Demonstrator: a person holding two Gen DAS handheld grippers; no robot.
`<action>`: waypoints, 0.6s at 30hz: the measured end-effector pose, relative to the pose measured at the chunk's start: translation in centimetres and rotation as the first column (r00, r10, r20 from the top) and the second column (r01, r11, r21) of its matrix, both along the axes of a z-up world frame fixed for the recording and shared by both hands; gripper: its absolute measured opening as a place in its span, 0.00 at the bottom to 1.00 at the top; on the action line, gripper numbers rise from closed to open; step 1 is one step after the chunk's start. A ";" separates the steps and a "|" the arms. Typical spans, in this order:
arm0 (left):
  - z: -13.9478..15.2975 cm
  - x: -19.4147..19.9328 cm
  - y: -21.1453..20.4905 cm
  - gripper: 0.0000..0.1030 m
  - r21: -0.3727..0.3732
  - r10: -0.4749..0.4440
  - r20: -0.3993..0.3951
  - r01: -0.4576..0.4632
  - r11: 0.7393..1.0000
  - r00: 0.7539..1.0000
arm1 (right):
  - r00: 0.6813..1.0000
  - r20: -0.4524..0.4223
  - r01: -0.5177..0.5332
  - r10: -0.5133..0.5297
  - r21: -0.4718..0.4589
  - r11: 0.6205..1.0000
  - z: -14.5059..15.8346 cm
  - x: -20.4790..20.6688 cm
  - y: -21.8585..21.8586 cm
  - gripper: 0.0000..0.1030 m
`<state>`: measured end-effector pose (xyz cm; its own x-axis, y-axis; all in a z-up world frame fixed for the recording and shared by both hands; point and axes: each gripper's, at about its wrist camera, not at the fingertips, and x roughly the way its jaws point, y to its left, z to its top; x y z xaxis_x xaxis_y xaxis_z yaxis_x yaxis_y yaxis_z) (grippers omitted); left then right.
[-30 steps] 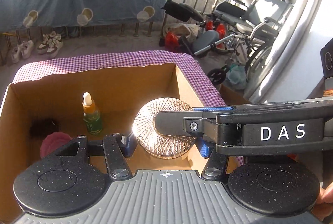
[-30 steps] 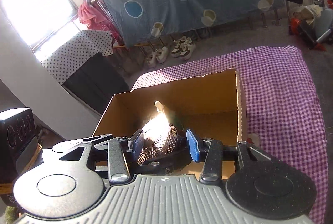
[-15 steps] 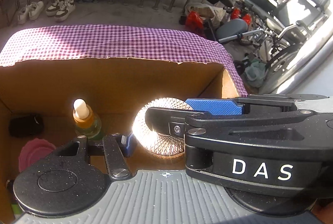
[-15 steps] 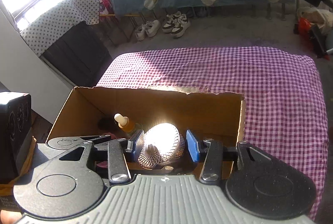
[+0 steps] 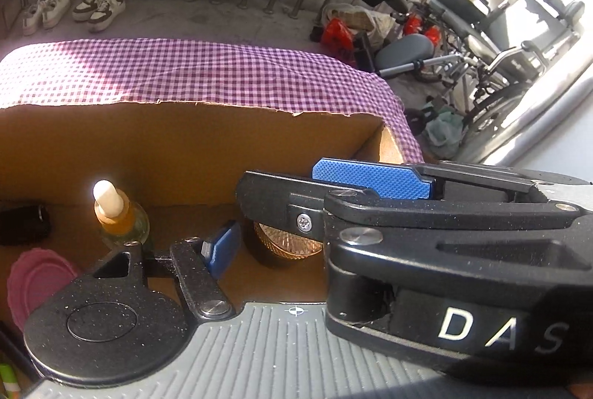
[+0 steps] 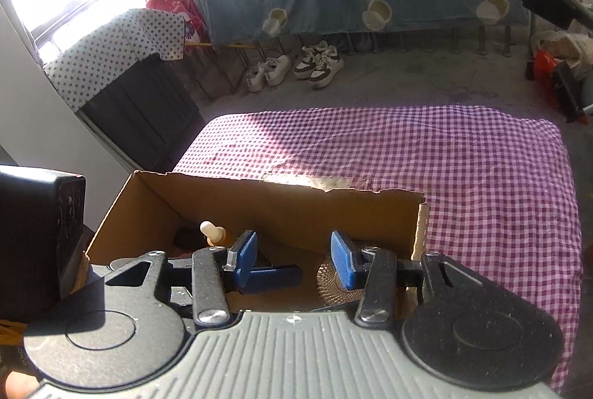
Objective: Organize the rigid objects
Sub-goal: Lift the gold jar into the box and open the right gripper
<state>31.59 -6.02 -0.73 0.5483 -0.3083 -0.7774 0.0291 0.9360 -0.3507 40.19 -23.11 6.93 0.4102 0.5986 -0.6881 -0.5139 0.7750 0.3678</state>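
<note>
An amber cut-glass jar (image 5: 285,245) rests on the floor of the cardboard box (image 5: 185,147), at its right end. My left gripper (image 5: 294,250) reaches into the box around the jar. Its jaws are opening, and the one blue pad that shows (image 5: 220,250) stands clear of the glass. The right gripper's finger (image 5: 281,202) crosses above the jar and hides its top. In the right wrist view my right gripper (image 6: 294,260) hangs open over the box (image 6: 296,206). The jar (image 6: 328,282) lies behind its right pad, untouched.
Also in the box are a dropper bottle (image 5: 118,217), a black object (image 5: 22,223) and a pink lid (image 5: 37,280). Purple checked cloth (image 6: 444,176) covers the table beyond. A black speaker (image 6: 33,232) stands to the left. Shoes and a wheelchair (image 5: 481,28) are on the floor.
The jar, held between the left pads and lit brightly, has gone down onto the box floor. The left jaws have spread off it. Both grippers moved in over the box.
</note>
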 end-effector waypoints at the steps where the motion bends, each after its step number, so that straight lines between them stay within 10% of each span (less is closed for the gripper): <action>1: 0.3 -0.3 0.0 0.69 0.003 0.000 0.009 0.000 1.000 1.000 | 1.000 0.006 0.006 -0.006 0.013 1.000 0.4 -0.4 -0.3 0.47; 18: 6.7 -13.0 -0.4 0.94 0.035 -0.155 0.193 0.151 0.988 0.969 | 0.984 0.059 0.130 -0.170 0.421 0.898 5.5 -16.8 -9.2 0.49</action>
<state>18.54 -6.41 5.94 0.6373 -0.3856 -0.6672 0.2380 0.9219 -0.3056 23.35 -32.35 12.45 0.5671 0.7469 -0.3471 -0.4502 0.6340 0.6287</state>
